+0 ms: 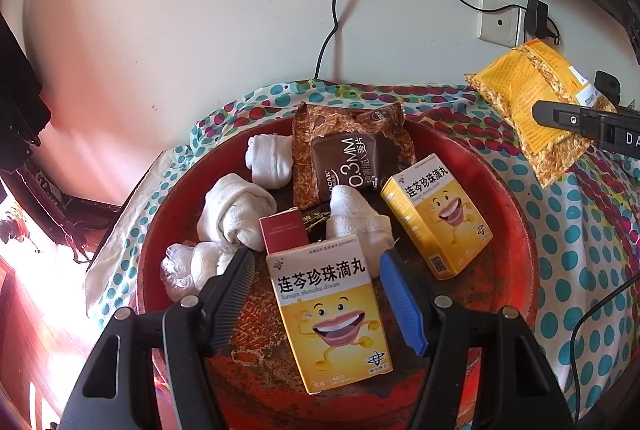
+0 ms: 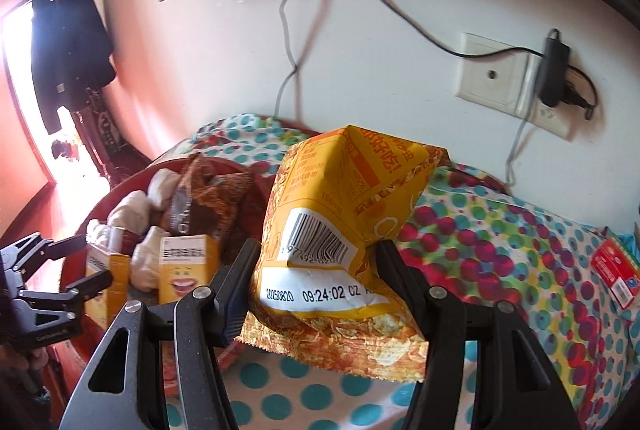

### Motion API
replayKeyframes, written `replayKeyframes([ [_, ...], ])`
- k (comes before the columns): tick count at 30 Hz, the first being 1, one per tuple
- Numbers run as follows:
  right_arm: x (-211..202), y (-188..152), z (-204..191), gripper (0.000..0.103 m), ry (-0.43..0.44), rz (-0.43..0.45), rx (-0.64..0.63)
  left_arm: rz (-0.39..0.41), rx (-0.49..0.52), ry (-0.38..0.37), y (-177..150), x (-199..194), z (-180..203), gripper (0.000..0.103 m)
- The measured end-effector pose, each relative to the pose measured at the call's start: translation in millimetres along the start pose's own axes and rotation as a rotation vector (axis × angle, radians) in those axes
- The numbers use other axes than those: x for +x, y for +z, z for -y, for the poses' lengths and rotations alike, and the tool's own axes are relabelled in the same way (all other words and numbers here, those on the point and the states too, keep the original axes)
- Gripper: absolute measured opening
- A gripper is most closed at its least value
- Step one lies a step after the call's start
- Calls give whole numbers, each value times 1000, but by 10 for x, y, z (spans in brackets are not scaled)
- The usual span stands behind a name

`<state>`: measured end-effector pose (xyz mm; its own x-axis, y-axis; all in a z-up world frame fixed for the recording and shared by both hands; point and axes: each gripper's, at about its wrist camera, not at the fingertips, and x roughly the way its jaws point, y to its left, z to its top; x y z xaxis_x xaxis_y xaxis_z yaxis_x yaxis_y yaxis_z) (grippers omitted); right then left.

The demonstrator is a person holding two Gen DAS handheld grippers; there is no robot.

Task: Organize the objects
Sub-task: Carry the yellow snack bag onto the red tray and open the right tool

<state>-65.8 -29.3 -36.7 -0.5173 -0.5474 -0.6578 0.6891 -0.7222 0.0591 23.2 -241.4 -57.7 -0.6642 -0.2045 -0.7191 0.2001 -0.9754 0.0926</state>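
One puffy yellow snack bag (image 2: 340,230), light and crinkly, hangs above the spotted cloth (image 2: 500,250) beside the red basin (image 1: 500,190), pinched low by the right gripper (image 2: 316,282), best held gently there, while the left gripper (image 1: 316,262) gapes empty.

Left black plastic two-finger gripper (image 1: 318,290) with silver screws, one ribbed blue pad; right black plastic gripper (image 2: 316,282) built alike
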Motion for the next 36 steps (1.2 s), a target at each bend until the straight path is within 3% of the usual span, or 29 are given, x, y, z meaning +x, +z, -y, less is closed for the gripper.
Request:
replayKeyframes([
  [20,296,58,-1178,57,186,-53,-153,24,-31,24,46,-171,-238,67],
  [36,572,134,-1387,57,256,-113,-125,-13,-262,57,-4,-160,-762,67],
])
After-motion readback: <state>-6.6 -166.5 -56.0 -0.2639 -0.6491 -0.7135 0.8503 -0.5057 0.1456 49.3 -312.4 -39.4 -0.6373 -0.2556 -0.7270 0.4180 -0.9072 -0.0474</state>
